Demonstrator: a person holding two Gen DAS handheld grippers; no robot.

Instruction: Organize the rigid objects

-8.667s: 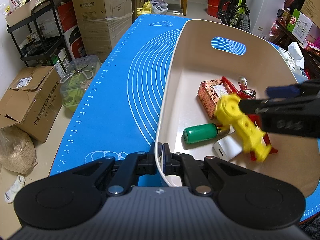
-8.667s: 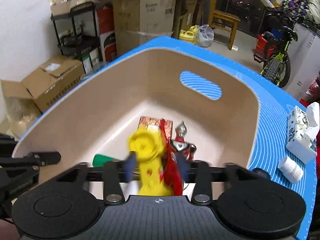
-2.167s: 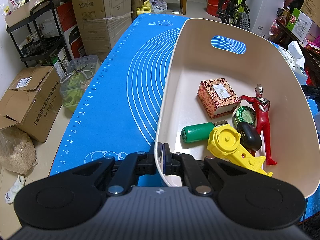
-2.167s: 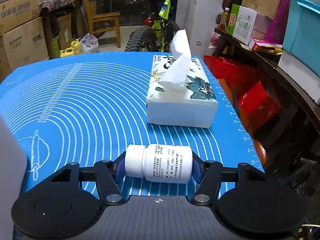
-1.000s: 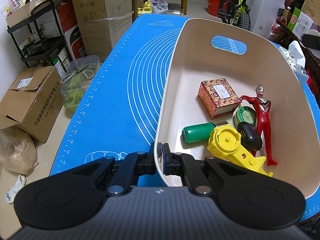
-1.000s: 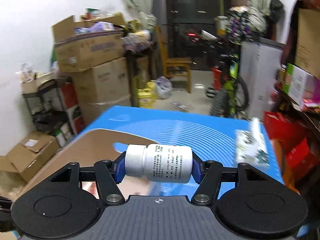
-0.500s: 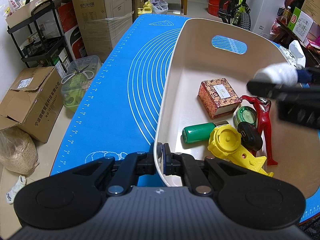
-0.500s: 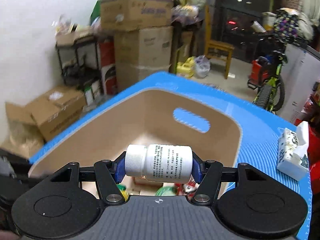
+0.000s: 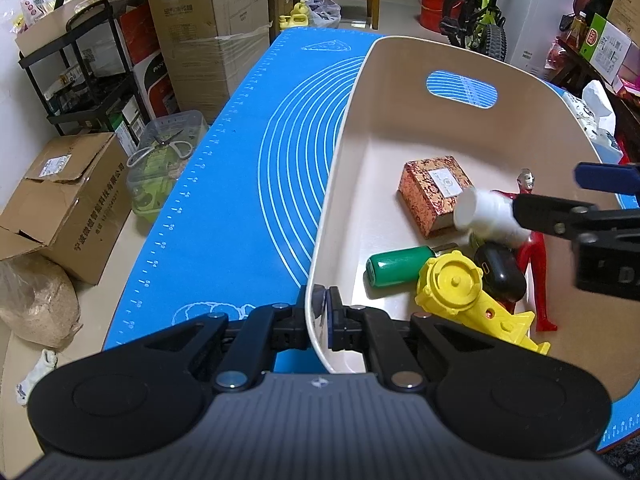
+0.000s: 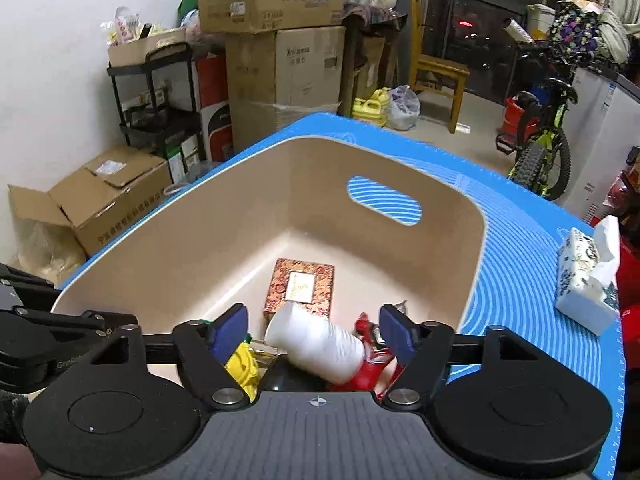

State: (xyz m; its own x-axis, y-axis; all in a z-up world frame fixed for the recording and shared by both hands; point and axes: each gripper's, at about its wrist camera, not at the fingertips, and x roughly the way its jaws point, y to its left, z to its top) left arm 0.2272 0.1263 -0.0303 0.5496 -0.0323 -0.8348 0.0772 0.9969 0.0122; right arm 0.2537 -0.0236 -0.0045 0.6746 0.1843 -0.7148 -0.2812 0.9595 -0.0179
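The right gripper had its jaws just opening, pads clear of the white bottle, which was blurred and tilted between them above the red figure and black case. The left gripper was clamped on the near wall of the beige bin, which stood on the blue mat.
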